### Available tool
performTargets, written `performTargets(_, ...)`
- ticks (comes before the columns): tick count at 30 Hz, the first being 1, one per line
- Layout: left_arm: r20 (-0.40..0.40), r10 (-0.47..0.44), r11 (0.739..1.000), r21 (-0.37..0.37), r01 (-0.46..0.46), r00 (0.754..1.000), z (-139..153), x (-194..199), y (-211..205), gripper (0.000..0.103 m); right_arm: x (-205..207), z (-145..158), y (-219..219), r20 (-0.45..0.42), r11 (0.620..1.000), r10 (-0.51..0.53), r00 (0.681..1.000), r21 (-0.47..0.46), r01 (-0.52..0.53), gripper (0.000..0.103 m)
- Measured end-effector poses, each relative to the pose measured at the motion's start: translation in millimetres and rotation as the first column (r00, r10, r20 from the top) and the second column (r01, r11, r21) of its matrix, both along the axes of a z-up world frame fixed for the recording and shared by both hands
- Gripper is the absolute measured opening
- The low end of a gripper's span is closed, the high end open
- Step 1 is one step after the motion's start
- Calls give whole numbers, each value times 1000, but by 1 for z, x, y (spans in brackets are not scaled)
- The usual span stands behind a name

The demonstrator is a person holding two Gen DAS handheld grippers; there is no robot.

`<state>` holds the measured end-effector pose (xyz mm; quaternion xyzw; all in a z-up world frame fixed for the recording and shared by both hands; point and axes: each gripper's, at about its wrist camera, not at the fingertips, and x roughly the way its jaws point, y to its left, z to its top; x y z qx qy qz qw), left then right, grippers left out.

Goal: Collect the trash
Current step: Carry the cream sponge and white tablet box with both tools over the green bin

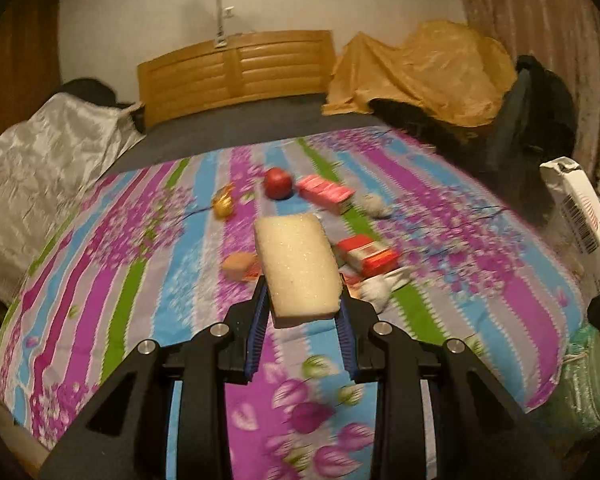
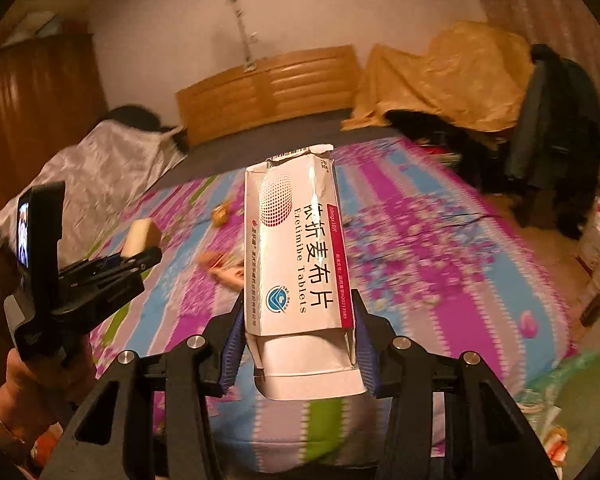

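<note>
Ahead, your bedspread (image 1: 180, 272) carries scattered bits: a red apple (image 1: 278, 182), a gold wrapper (image 1: 224, 205), a pink box (image 1: 324, 193), a red-and-white carton (image 1: 367, 255), crumpled white paper (image 1: 375, 204) and a small brown lump (image 1: 240, 266). A green bag (image 1: 587, 376) sits at the bed's right edge. Your left tongs (image 1: 301, 312) are clamped on a pale sponge block (image 1: 298, 264), raised above that clutter. Your right tongs (image 2: 298, 344) grip a white tablet box (image 2: 296, 256) by its lower end, its torn top pointing toward the headboard (image 2: 268, 92).
</note>
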<state>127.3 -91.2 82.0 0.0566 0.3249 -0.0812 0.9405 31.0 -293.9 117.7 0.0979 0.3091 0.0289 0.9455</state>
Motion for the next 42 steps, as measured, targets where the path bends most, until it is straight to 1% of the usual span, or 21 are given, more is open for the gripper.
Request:
performTargets(4, 28, -84, 997, 5, 83, 996, 12, -2, -40, 30, -17, 9, -39, 23, 996, -93, 995, 9, 93, 49)
performTargets(7, 40, -151, 989, 5, 151, 988, 19, -6, -72, 30, -33, 13, -70, 33, 986, -168, 985, 15, 168, 49)
performTargets(9, 47, -188, 982, 9, 188, 981, 21, -9, -89, 30, -48, 16, -92, 42, 974, -226, 973, 16, 225, 49)
performTargets(13, 57, -284, 959, 19, 284, 957, 24, -18, -134, 30, -78, 19, -131, 48, 943, -333, 942, 16, 332, 49)
performTargets(15, 54, -326, 945, 21, 326, 944, 25, -22, -154, 30, -96, 19, -153, 44, 918, -396, 917, 18, 396, 49)
performTargets(16, 55, -354, 935, 26, 353, 934, 25, -25, -167, 30, -102, 18, -163, 42, 909, -417, 908, 19, 417, 49)
performTargets(21, 54, -448, 894, 37, 447, 892, 25, -39, -216, 30, -142, 17, -210, 42, 841, -541, 840, 30, 540, 49)
performTargets(22, 56, -473, 881, 45, 471, 879, 25, -44, -229, 30, -150, 15, -218, 41, 830, -558, 829, 31, 558, 49)
performTargets(23, 59, -489, 872, 52, 486, 870, 25, -47, -238, 30, -159, 15, -227, 39, 812, -584, 811, 32, 583, 49)
performTargets(26, 61, -538, 842, 70, 534, 841, 24, -58, -261, 30, -183, 10, -245, 35, 782, -623, 781, 36, 622, 49)
performTargets(31, 49, -606, 794, 96, 601, 794, 20, -75, -300, 30, -211, 5, -265, 20, 733, -680, 733, 28, 680, 49)
performTargets(34, 43, -639, 767, 110, 632, 768, 16, -85, -316, 30, -228, -2, -280, 2, 694, -719, 695, 53, 718, 49)
performTargets(36, 37, -658, 750, 117, 650, 752, 13, -92, -327, 30, -236, -6, -279, -9, 677, -734, 679, 64, 733, 49)
performTargets(37, 32, -670, 739, 123, 662, 742, 11, -96, -333, 30, -243, -11, -282, -19, 662, -747, 665, 67, 746, 49)
performTargets(41, 21, -710, 699, 148, 700, 704, 3, -112, -354, 30, -260, -30, -288, -64, 627, -771, 634, 100, 773, 49)
performTargets(42, 12, -724, 683, 154, 714, 690, -1, -117, -360, 30, -262, -34, -288, -76, 623, -773, 630, 103, 776, 49)
